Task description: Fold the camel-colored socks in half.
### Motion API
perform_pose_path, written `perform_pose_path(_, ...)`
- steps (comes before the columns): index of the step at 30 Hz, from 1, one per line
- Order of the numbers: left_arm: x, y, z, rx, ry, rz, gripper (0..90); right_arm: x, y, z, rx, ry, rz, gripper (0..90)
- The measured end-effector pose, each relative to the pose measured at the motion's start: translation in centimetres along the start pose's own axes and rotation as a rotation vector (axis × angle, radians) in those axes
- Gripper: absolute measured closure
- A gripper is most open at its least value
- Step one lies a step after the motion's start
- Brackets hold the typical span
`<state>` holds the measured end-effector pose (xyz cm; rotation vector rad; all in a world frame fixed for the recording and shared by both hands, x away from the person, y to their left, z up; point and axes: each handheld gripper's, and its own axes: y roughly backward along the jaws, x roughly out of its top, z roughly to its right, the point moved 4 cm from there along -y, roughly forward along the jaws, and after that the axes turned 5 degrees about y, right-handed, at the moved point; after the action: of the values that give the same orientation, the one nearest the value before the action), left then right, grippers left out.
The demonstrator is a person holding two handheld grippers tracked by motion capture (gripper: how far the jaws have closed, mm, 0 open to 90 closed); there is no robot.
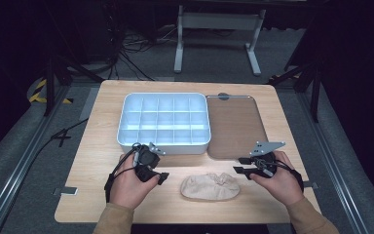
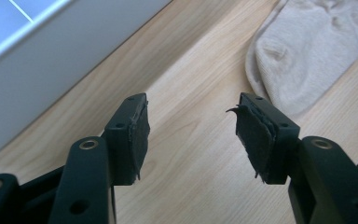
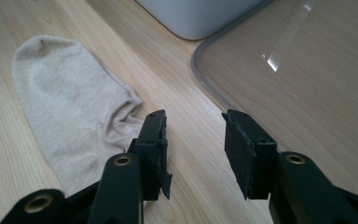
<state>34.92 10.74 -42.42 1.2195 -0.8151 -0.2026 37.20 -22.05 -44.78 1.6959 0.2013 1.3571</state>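
Note:
A beige sock (image 1: 210, 186) lies flat on the wooden table near its front edge, also seen as the sock (image 2: 307, 51) and the sock (image 3: 70, 107) in the gripper views. My left gripper (image 1: 161, 177) hovers just left of the sock, open with nothing between its jaws (image 2: 189, 135). My right gripper (image 1: 240, 170) is at the sock's right end, open and empty (image 3: 193, 149). A white compartment box (image 1: 163, 122) stands behind both, with a clear lid (image 1: 233, 124) lying flat to its right.
The box wall (image 2: 37, 70) is close on the left gripper's far left. The clear lid's rim (image 3: 209, 79) lies just ahead of the right gripper. Bare wood shows between the sock and the box (image 1: 190, 161). Table edges drop to a grey floor.

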Motion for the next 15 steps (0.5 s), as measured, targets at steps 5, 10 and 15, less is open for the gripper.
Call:
perform_pose_path(5,0.6,1.1,1.3,-0.113,-0.038,0.044,46.1,0.0,0.3,-0.1,0.003,-0.009,0.024,58.8)
perform_pose_path(10,0.3,1.0,1.7,-0.09,-0.041,0.031,46.8,0.0,0.5,-0.3,0.012,-0.012,0.043,57.7)
perform_pose_path(15,1.6,0.8,2.9,-0.128,-0.036,0.054,47.7,-0.3,0.4,-0.4,0.022,-0.011,0.045,57.7)
